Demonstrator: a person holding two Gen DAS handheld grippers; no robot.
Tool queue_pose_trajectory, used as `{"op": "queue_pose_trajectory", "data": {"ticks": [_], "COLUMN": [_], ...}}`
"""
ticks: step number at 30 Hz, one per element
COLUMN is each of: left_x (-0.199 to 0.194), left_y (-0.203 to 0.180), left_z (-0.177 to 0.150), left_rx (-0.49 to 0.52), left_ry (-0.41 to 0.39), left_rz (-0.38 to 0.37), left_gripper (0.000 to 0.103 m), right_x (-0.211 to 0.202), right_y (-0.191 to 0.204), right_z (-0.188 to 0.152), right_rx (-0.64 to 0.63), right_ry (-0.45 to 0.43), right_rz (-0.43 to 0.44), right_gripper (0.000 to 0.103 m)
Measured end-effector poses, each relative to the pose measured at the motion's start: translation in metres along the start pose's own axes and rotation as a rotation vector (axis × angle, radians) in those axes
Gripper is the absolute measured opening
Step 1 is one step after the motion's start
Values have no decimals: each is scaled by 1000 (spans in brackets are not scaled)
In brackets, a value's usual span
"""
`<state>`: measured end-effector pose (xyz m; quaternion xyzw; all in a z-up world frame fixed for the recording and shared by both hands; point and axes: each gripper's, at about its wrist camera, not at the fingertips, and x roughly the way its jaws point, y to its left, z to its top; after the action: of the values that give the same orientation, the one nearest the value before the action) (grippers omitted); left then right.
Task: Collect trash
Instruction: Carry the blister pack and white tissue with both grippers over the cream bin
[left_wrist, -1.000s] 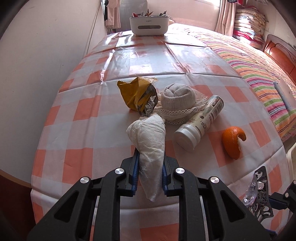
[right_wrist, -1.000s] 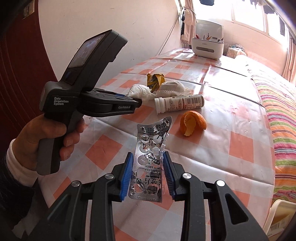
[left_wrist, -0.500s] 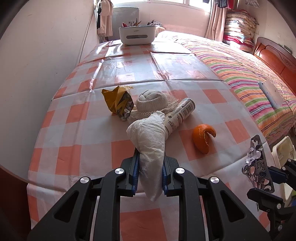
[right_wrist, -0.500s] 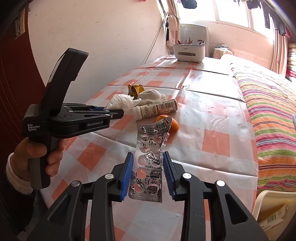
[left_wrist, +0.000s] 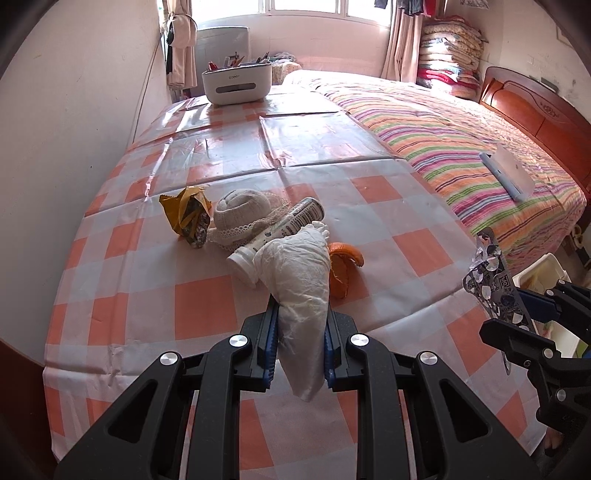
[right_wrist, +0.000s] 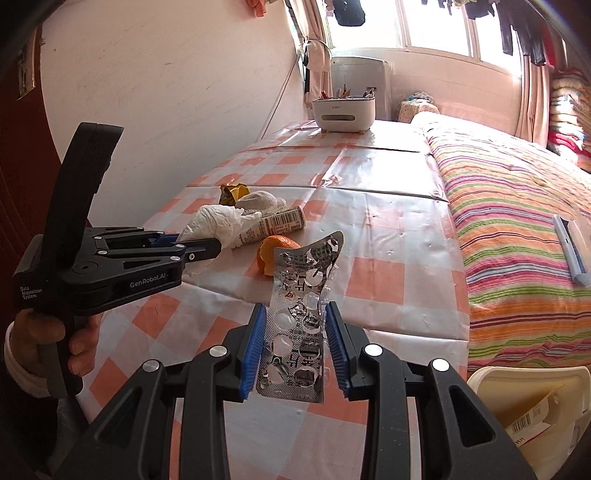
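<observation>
My left gripper is shut on a crumpled white tissue and holds it above the table's front edge; it also shows in the right wrist view. My right gripper is shut on an empty silver pill blister pack, seen at the right of the left wrist view. On the checked tablecloth lie a yellow snack wrapper, a white lace cloth, a white tube bottle and an orange peel.
A cream trash bin with a paper scrap inside stands on the floor at the right. A white organiser box sits at the table's far end. A bed with a striped cover runs along the right. A wall borders the left.
Both grippers have drawn back and up from the table with their loads still held. The table items now sit farther off, and the bin has come into view.
</observation>
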<state>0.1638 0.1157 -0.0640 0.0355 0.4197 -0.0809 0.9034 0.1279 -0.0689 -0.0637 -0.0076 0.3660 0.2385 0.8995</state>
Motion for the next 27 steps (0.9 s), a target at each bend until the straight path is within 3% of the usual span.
{"op": "queue_pose_trajectory", "data": {"ticks": [27], "left_x": [0], "left_y": [-63], "left_z": [-13], "left_rx": [136], "left_ry": [-1], "left_rz": [-52], "left_gripper": [19], "right_x": [-51], "right_y": [-57], "right_z": [-18], "right_rx": [116], "right_ry": [-78], "right_rz": [-109], "right_gripper": [32]}}
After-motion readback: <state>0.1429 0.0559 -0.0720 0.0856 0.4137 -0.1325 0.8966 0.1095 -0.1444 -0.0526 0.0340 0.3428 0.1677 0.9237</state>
